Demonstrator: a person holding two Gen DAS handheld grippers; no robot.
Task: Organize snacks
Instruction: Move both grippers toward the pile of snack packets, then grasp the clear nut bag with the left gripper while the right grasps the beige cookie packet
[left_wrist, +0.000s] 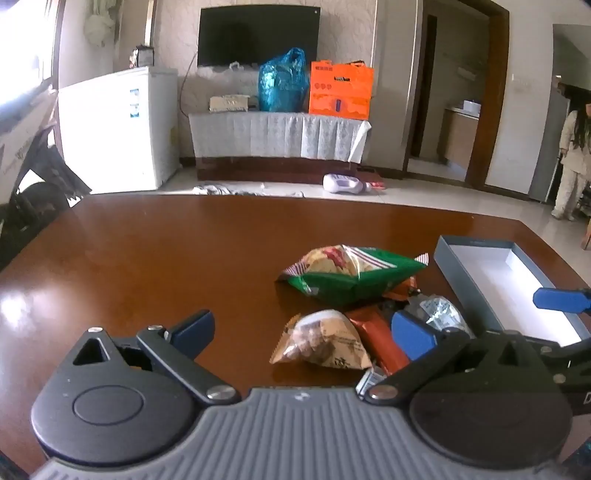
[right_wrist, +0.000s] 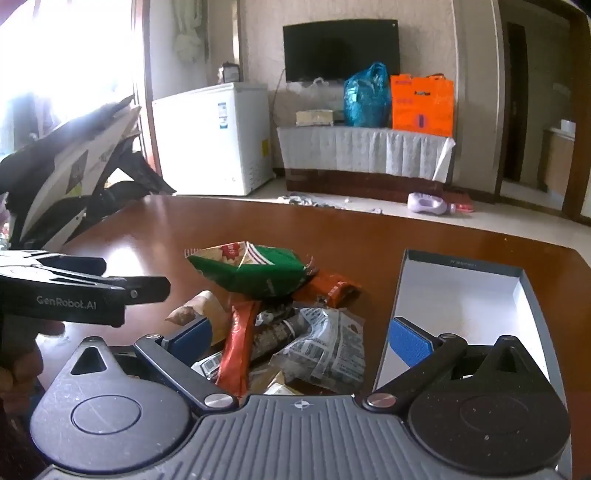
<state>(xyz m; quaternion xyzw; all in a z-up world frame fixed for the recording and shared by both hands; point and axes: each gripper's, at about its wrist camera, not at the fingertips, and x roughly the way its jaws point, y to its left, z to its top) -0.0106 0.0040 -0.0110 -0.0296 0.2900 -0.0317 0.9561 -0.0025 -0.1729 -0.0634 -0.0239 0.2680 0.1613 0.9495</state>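
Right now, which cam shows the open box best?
Right wrist. The box shows its far wall, both side walls and most of its bare white floor, cut only by that gripper's finger. In the left wrist view the box sits at the right edge, seen aslant, its near end hidden behind gripper parts.

Orange packet half under snacks

The left gripper hangs over a glossy reddish-brown wooden table, its 2 blue-padded fingers spread wide with nothing clamped. A tan triangular snack packet lies between them, touching an orange-red wrapper. Beyond sits a puffed green snack bag. A shallow grey box with a white interior stands right of the pile. The right gripper's blue finger reaches over that box.
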